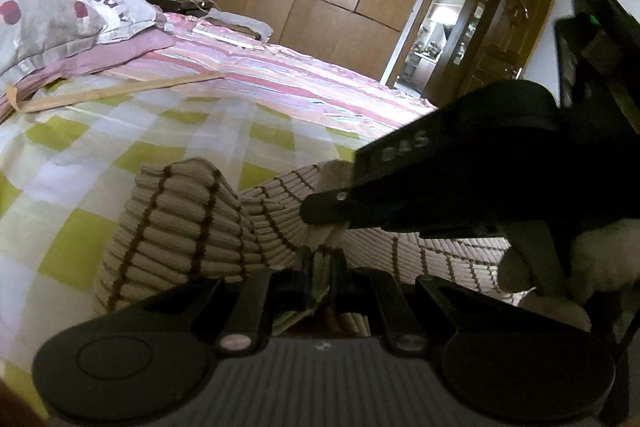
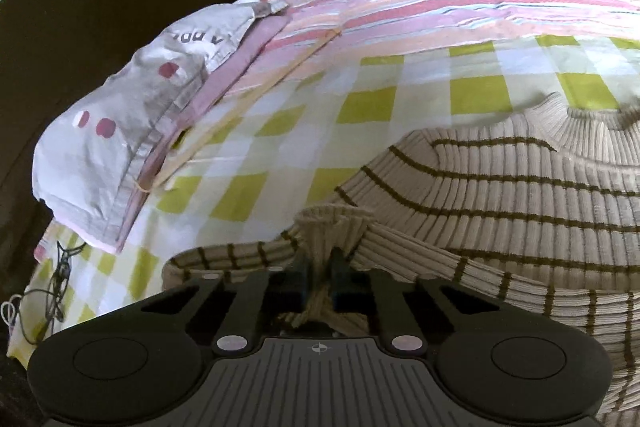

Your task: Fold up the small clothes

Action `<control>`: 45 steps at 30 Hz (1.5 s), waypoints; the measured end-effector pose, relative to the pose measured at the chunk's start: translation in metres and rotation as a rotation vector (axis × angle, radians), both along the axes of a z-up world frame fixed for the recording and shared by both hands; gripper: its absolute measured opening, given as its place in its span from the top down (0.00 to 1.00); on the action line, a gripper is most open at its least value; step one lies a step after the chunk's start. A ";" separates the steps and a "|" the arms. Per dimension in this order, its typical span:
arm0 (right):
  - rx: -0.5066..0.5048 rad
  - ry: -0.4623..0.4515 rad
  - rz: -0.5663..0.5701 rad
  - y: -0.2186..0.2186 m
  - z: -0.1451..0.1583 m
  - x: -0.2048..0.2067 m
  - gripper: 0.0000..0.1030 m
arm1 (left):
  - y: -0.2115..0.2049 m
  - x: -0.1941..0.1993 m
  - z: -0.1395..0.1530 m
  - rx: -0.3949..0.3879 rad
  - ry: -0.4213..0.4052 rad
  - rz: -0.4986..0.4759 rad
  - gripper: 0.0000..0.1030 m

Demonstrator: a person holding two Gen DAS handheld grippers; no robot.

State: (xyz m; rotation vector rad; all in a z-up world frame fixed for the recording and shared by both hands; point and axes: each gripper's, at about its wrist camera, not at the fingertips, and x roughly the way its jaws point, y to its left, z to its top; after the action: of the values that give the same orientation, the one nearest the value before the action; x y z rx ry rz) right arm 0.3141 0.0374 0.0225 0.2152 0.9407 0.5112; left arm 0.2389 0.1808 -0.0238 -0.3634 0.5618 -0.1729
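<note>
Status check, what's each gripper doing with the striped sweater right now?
Left gripper shut on striped sweater. Right gripper shut on its bunched cuff. Sweater on checked sheet. Nothing in the way.

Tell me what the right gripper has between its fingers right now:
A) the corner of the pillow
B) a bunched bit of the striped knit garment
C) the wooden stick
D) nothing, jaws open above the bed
B: in the right wrist view the right gripper is shut on a gathered fold of the striped knit garment.

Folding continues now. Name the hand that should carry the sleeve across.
Right, probably. The right tongs are shut on the cuff of the striped sweater, free to swing over. The left tongs are clamped on bunched fabric, better as the anchor.
</note>
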 end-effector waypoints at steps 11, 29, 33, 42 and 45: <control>0.127 -0.108 -0.089 -0.052 0.047 0.002 0.94 | 0.018 -0.015 0.014 -0.116 -0.104 0.037 0.72; 0.110 -0.177 -0.354 -0.183 0.062 -0.009 0.94 | 0.011 -0.006 0.004 -0.096 -0.062 0.020 0.72; 0.102 -0.182 -0.406 -0.209 0.060 -0.021 0.94 | 0.006 -0.005 0.002 -0.083 -0.051 0.006 0.72; 0.055 -0.120 -0.536 -0.255 0.023 -0.033 0.94 | -0.018 0.002 -0.008 0.026 0.014 -0.044 0.72; 0.048 -0.092 -0.556 -0.261 0.010 -0.035 0.94 | -0.021 0.003 -0.011 0.046 0.029 -0.048 0.71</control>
State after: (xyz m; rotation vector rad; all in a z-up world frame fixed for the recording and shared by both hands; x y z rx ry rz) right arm 0.2794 -0.2239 0.0326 0.4754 0.7370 0.0293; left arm 0.2417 0.1597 -0.0346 -0.3081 0.6026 -0.2009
